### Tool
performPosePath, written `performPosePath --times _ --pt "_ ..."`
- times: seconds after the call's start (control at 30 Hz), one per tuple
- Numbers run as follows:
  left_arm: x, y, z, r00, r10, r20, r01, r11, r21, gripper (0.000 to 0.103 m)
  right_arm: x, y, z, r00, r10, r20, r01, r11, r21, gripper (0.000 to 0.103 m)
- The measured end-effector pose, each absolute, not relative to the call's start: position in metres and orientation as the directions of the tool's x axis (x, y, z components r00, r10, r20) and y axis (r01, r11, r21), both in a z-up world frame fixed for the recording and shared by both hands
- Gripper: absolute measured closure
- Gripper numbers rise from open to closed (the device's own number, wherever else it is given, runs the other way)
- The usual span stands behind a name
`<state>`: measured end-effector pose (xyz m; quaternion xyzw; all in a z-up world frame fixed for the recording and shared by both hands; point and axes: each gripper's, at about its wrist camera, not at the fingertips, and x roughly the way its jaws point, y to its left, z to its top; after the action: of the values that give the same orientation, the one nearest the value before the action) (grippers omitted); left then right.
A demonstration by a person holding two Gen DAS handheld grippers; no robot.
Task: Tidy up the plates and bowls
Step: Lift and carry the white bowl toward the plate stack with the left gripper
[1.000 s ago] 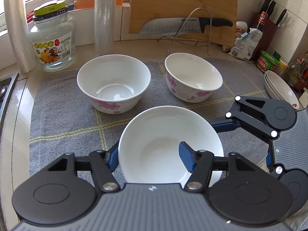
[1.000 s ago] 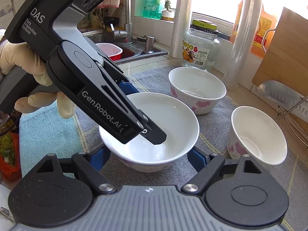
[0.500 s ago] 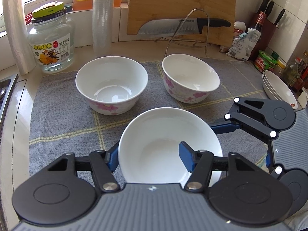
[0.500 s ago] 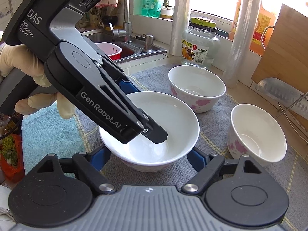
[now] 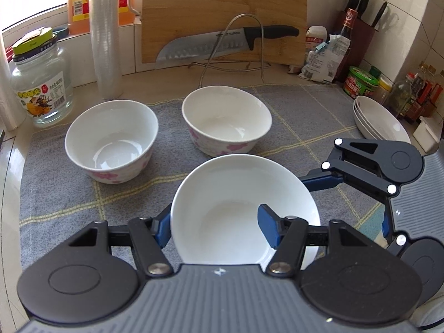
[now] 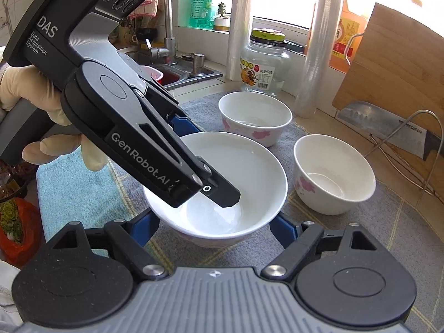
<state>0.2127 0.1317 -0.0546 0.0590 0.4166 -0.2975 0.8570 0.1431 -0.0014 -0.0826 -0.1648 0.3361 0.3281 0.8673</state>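
Note:
A plain white bowl [image 5: 236, 194] is held by both grippers over the grey cloth [image 5: 55, 180]; I cannot tell whether its foot touches the cloth. My left gripper [image 5: 215, 227] is shut on its near-left rim, one pad outside and one inside. My right gripper [image 6: 215, 229] clamps the same bowl [image 6: 249, 166] across its outer sides; one of its pads [image 5: 319, 182] shows against the bowl's right flank. Two pink-flowered bowls [image 5: 111, 138] [image 5: 226, 122] stand upright side by side farther back. A stack of white plates [image 5: 380, 122] lies at the right edge.
A glass jar [image 5: 38, 91], film roll [image 5: 106, 41], cutting board [image 5: 222, 14] and knife on a wire rack [image 5: 211, 47] line the back. Bottles and a knife block [image 5: 360, 27] crowd the right corner. A sink [image 6: 172, 75] lies left. A gloved hand [image 6: 33, 97] holds the left gripper.
Both grippers have carried the white bowl to the right; the two flowered bowls and the jar have slid left in both views. Neither grip has changed.

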Motion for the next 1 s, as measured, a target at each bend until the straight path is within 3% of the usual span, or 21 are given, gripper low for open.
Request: performPosePath --times 1.0 --pt "0.214 -0.010 -0.061 0.334 -0.594 -0.732 0.754 0.635 -0.170 0.041 0.112 -0.123 -0.080 0.647 0.260 -0.717 -0.468 0.877 -0.105 0.013"
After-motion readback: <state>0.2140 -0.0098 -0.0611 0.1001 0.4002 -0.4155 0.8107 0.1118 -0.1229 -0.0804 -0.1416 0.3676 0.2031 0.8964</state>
